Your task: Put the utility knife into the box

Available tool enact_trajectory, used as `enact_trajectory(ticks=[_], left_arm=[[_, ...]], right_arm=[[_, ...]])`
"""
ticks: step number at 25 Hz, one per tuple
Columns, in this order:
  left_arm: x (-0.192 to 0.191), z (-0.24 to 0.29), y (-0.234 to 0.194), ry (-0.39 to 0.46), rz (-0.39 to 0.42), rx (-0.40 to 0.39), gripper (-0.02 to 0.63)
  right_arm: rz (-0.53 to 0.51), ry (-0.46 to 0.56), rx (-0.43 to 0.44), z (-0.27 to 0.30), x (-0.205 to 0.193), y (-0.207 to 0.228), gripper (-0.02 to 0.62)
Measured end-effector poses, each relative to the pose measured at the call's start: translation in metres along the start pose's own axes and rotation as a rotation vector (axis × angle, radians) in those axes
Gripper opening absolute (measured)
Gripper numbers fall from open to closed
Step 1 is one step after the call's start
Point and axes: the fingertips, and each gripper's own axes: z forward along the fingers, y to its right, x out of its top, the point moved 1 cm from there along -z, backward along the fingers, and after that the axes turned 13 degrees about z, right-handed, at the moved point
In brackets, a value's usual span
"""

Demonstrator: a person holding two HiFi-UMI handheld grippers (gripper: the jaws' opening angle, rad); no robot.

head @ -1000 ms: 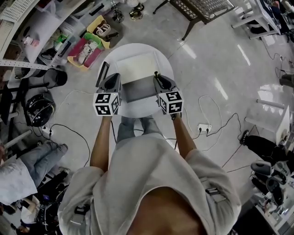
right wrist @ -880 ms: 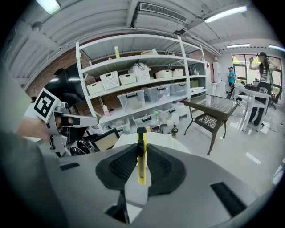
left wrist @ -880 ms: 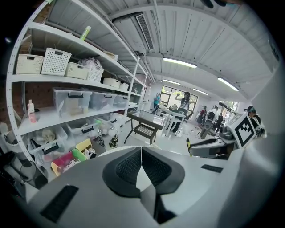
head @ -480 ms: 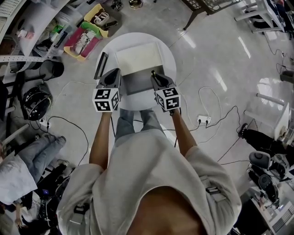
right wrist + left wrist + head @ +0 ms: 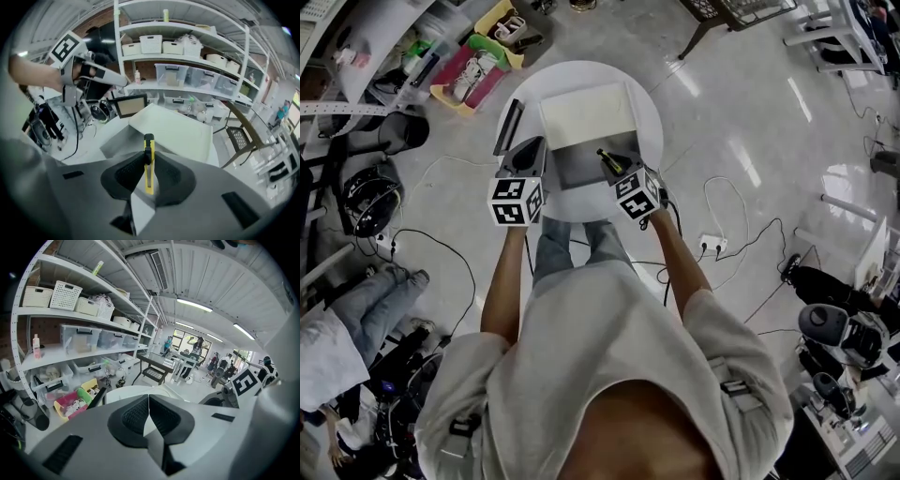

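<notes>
The right claw (image 5: 149,172) is clamped on a slim yellow plastic utility knife (image 5: 148,146), whose tip pokes out over the open grey rectangular box (image 5: 581,171) on the round white counter (image 5: 649,105). The left claw (image 5: 148,414), clenched and empty, hangs just beside the box's left side.

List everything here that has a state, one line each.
left gripper: shut, empty.
right gripper: shut on the utility knife.
utility knife: held over the box, not yet inside.
box: open, lid folded back, nothing visible inside.
</notes>
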Motion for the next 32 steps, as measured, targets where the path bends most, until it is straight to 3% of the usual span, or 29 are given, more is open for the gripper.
enact_trajectory(ticks=[6,14,18,32], left_arm=[[-0.003,-0.005,-0.006,0.001,-0.015,0.015,0.023],[-0.006,-0.010,-0.013,0.002,-0.027,0.032,0.023],[-0.008,-0.011,-0.014,-0.003,-0.032,0.035,0.023],[-0.013,-0.022,-0.020,-0.008,-0.036,0.051,0.023]], right_arm=[[-0.338,-0.141,-0.014,0.018,-0.011,-0.007,0.081],[-0.677,-0.285,-0.038,0.042,-0.027,-0.006,0.081],[-0.695,-0.333,-0.023,0.055,-0.033,-0.005,0.081],[-0.604,-0.457,-0.001,0.092,-0.057,0.002,0.081]])
